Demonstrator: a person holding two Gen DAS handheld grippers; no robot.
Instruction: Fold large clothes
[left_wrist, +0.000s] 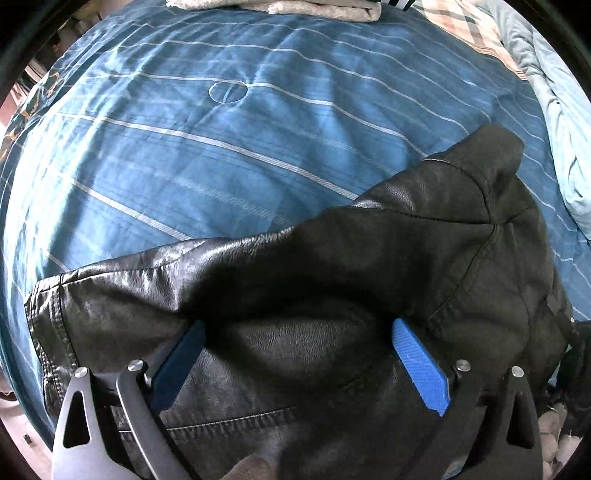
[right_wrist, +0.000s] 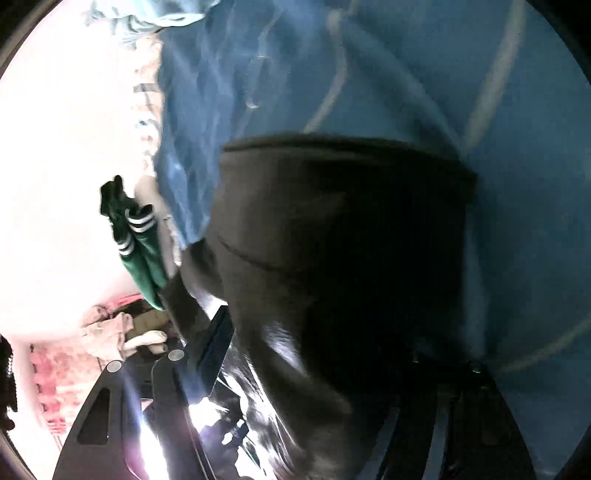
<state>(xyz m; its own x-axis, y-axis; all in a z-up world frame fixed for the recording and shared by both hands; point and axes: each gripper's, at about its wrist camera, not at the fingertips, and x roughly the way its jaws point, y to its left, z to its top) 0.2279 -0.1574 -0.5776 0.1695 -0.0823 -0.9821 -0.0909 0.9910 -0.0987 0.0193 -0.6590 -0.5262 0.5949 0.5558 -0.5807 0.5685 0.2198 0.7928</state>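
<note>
A black leather jacket (left_wrist: 332, 288) lies bunched on a blue striped bedspread (left_wrist: 192, 147). My left gripper (left_wrist: 295, 332) has its blue fingers (left_wrist: 417, 365) spread wide, with jacket leather bulging between them and draped over their tips. In the right wrist view the jacket (right_wrist: 340, 258) hangs dark and blurred over my right gripper (right_wrist: 317, 354). Its left finger (right_wrist: 214, 343) shows beside the fabric; the right finger is hidden in shadow. I cannot tell whether it grips the jacket.
Folded beige towels (left_wrist: 314, 7) lie at the bed's far edge, a plaid cloth (left_wrist: 461, 22) and a pale blue blanket (left_wrist: 561, 122) at the right. A green garment with white stripes (right_wrist: 140, 236) hangs at the left of the right wrist view, against bright glare.
</note>
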